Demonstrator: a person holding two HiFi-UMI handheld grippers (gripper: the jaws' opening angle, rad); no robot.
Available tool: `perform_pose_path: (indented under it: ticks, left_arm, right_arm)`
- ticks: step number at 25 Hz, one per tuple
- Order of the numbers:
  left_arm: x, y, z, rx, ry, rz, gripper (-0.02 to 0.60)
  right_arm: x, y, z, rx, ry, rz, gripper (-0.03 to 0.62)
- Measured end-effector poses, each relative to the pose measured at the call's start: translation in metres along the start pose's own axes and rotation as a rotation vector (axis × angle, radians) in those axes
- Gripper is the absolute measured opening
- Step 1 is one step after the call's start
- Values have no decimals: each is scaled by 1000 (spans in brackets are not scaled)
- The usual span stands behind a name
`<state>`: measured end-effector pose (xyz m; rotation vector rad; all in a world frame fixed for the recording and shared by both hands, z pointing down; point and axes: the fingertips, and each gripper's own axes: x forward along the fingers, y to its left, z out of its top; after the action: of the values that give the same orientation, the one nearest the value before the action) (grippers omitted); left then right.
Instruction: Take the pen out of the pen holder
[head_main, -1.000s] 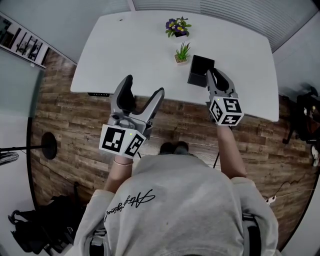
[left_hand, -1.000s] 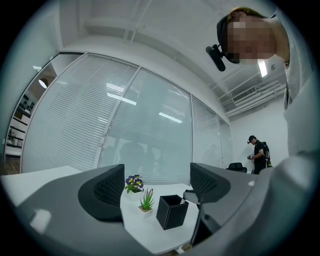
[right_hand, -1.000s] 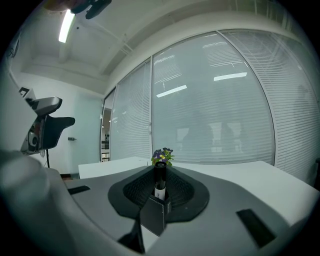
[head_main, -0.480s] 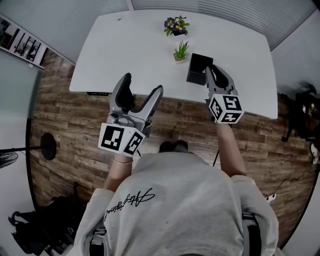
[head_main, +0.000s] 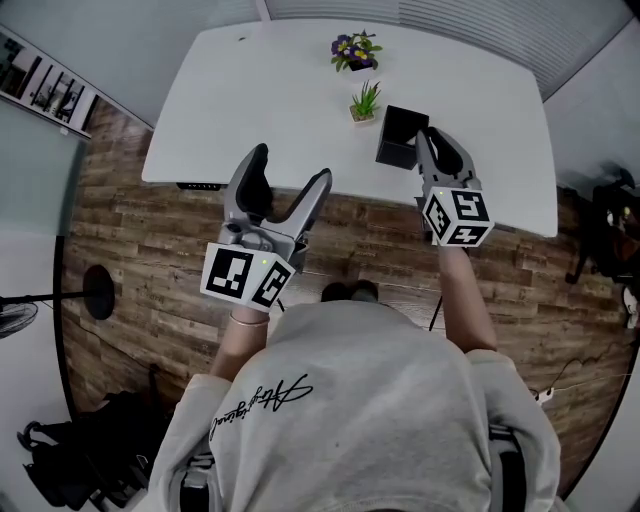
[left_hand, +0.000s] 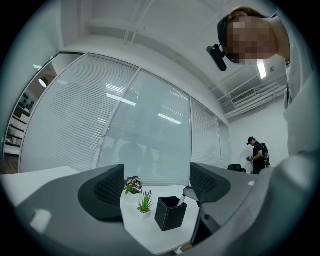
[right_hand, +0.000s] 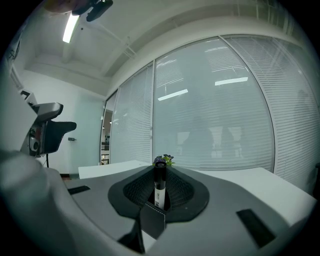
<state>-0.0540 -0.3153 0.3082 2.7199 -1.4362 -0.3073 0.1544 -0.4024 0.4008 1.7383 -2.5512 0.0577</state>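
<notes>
Little has changed since the earlier frames: both tongs and the holder sit almost where they were, with only a slight drift of the whole picture.

Head view. The right tongs (head_main: 428, 140) are at the near right rim of the black square pen holder (head_main: 400, 137), which stands close to the front edge of the white surface (head_main: 260, 90). A small succulent (head_main: 365, 103) stands just beyond the holder and a pot of purple flowers (head_main: 355, 52) further back. The left tongs (head_main: 290, 168) hang at the front edge of the surface, well apart from the holder, with the jaws spread wide.

Left gripper view. The jaws stand apart with nothing between them. Beyond them the pen (left_hand: 181, 200) leans out of the holder's right corner, its lower end inside.

Right gripper view. The jaws are closed on the pen's barrel, which stands upright between the pads, black cap uppermost. A stitched corner of the holder shows just below the grip.

Assessment. The grasp appears made and the withdrawal not yet done. Nothing steadies the holder. If the pen is drawn out at an angle, it could catch the wall and tip the holder or drag it towards the nearby edge. The smooth barrel may also slip in the pads if it binds.
</notes>
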Motion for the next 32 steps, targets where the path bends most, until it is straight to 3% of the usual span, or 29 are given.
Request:
perform_pose_path:
  ticks: [32]
  left_arm:
    - [5, -6, 4, -2, -19, -17, 397]
  right_arm:
    - [-9, 3, 34, -23, -64, 0, 65]
